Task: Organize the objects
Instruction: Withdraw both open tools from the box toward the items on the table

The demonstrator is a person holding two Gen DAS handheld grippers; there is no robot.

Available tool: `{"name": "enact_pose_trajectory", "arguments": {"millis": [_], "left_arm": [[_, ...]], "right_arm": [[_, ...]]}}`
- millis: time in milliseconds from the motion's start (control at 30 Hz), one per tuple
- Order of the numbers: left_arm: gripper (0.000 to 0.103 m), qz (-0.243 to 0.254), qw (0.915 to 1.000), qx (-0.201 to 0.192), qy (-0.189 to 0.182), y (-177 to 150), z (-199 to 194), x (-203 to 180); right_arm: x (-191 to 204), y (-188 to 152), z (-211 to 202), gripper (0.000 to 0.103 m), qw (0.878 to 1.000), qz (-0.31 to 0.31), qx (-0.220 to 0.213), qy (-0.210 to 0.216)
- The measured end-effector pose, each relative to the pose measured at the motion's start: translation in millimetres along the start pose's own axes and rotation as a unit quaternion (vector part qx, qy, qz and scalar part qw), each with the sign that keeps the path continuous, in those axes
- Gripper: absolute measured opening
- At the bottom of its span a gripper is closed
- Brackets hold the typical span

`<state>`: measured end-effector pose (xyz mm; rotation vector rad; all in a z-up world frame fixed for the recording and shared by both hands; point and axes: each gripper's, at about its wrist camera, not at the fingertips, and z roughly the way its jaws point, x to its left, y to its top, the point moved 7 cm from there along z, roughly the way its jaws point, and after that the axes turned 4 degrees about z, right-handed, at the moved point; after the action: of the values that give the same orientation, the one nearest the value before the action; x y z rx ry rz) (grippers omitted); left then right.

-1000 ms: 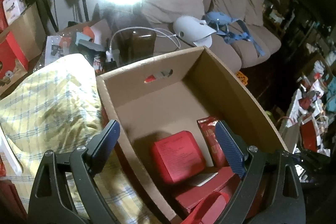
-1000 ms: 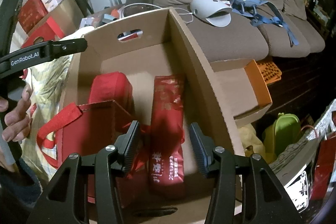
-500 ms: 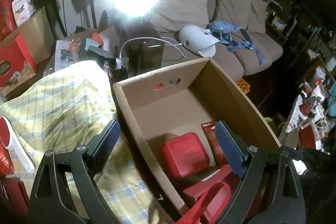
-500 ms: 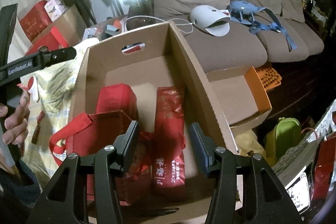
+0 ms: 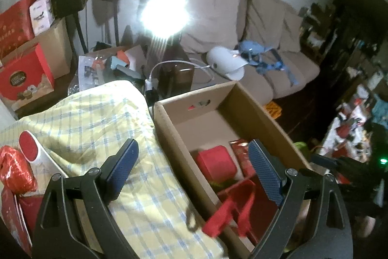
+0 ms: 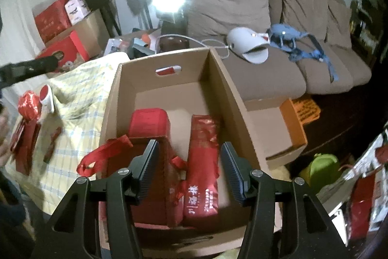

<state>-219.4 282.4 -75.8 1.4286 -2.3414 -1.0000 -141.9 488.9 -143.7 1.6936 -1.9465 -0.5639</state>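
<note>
The cardboard box [image 6: 228, 98] stands open beside a yellow checked cloth [image 5: 101, 123], with a brown sofa [image 6: 278, 23] behind it. Inside it lie a red rounded case [image 6: 149, 121], a long red packet with white lettering [image 6: 202, 162] beside that, and nearest the camera a red bag [image 6: 150, 186] whose ribbon handle [image 6: 104, 153] loops over the box's left wall. The right tool [image 6: 189, 170] hangs above the packet and bag; its jaws have just been opening and stand apart with nothing pressed between them. The left tool [image 5: 191, 174] straddles the box's left wall from above, jaws spread wide and empty. On the cloth to the left lie a white cylinder with a red end [image 5: 34, 149], a crumpled red foil wrap [image 5: 14, 171] and flat red packets [image 6: 24, 145]. A white helmet-like shell [image 6: 247, 46] and blue straps [image 6: 298, 43] rest on the sofa seat.
</note>
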Motion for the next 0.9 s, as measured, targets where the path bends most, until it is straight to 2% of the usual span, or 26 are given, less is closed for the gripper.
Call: {"name": "enact_pose_trajectory", "arguments": {"millis": [167, 267, 367, 533, 600, 667, 733, 800, 900], "left_arm": [[0.091, 0.011, 0.9993, -0.029, 0.019, 0, -42, 8], [0.091, -0.003, 0.9979, -0.06, 0.026, -5, -65, 20], [0.091, -0.009, 0.9964, -0.074, 0.042, -15, -83, 39], [0.091, -0.024, 0.9941, -0.065, 0.083, -37, -105, 79], [0.091, -0.032, 0.9928, -0.057, 0.101, -47, -114, 94], [0.091, -0.031, 0.9902, -0.059, 0.123, -56, -129, 111], [0.093, -0.033, 0.9873, -0.063, 0.142, -64, -141, 123], [0.094, -0.037, 0.9838, -0.07, 0.161, -73, -152, 138], [0.103, -0.049, 0.9787, -0.082, 0.182, -85, -165, 163]], "right_arm": [[16, 3, -20, 0.056, 1.0, -0.014, -0.024, 0.008], [26, 5, -28, 0.059, 0.999, -0.024, -0.034, 0.016], [37, 6, -34, 0.06, 0.998, -0.035, -0.042, 0.025], [51, 9, -40, 0.064, 0.997, -0.044, -0.055, 0.032], [60, 9, -45, 0.067, 0.996, -0.054, -0.065, 0.022], [70, 10, -50, 0.077, 0.994, -0.065, -0.079, 0.023], [83, 9, -54, 0.083, 0.992, -0.076, -0.092, 0.034], [97, 8, -52, 0.083, 0.991, -0.086, -0.093, 0.047], [116, 4, -45, 0.083, 0.99, -0.095, -0.088, 0.059]]}}
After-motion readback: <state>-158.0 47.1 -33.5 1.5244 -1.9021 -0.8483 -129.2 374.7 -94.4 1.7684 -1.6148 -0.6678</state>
